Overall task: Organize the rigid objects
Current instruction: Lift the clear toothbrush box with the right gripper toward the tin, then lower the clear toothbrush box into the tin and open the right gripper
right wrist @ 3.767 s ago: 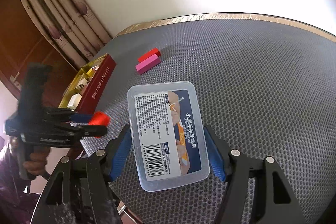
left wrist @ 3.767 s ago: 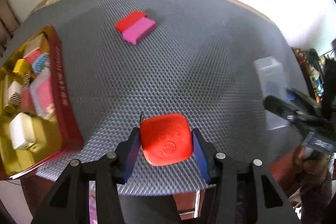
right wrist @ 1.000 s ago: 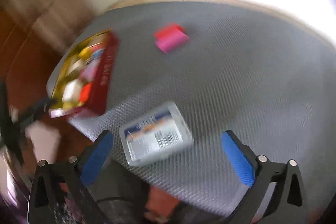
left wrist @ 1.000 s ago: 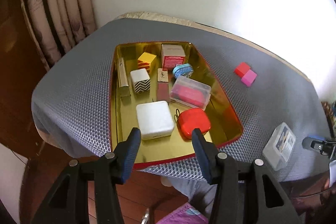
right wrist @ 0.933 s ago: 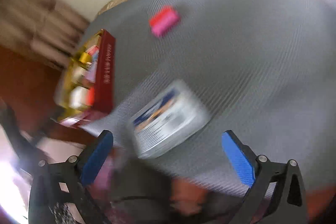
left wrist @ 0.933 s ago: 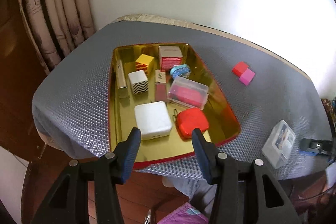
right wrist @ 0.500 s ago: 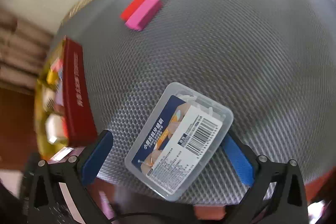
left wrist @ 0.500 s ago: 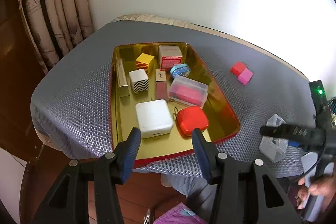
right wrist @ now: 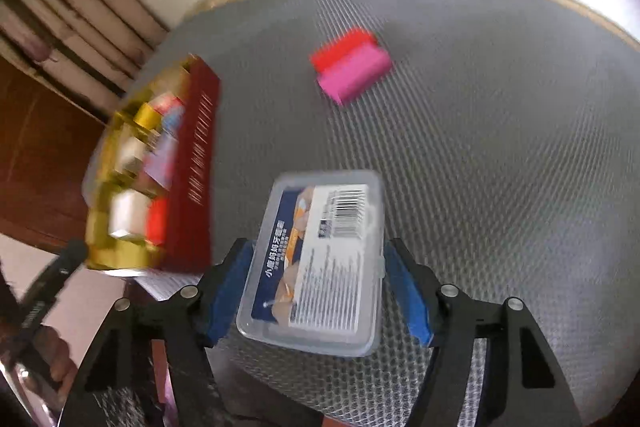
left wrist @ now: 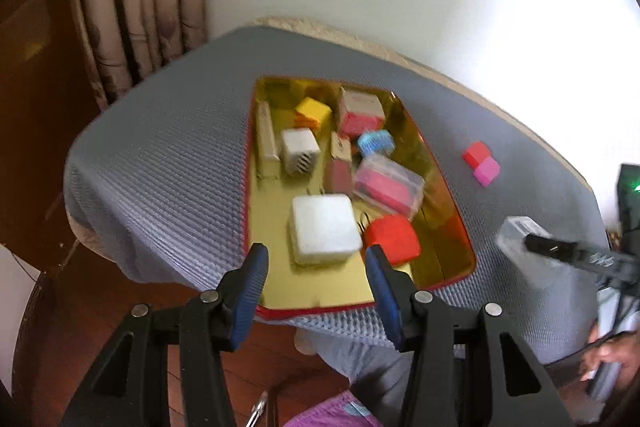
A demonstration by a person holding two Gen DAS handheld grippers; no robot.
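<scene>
The clear box (right wrist: pixel 320 263) lies flat on the grey surface (right wrist: pixel 500 167) near its front edge, label up, between the blue pads of the right claw (right wrist: pixel 318 291). Its long axis runs away from the camera along the claw's fingers, leaning a little to the right, with the barcode at the far end. The right claw's jaws are closing on it: the left pad sits against the box's long side, while the right pad looks at or just off the other side, and blur keeps me from telling whether both press. In the left view the same box (left wrist: pixel 520 239) shows dimly behind the right claw's dark finger at the right edge.

To the box's left stands the tin (right wrist: pixel 196 167), red outside and gold inside, its long side running the same way. It holds a white block (left wrist: pixel 322 235), a red case (left wrist: pixel 392 239), a pink-filled clear box (left wrist: pixel 388 183) and several smaller pieces.

Farther back on the surface, well apart from both, a red block (right wrist: pixel 342 49) and a pink block (right wrist: pixel 356 77) lie touching, side by side.

The left claw (left wrist: pixel 316 287) hangs over the tin's near rim, jaws half apart with nothing between them.
</scene>
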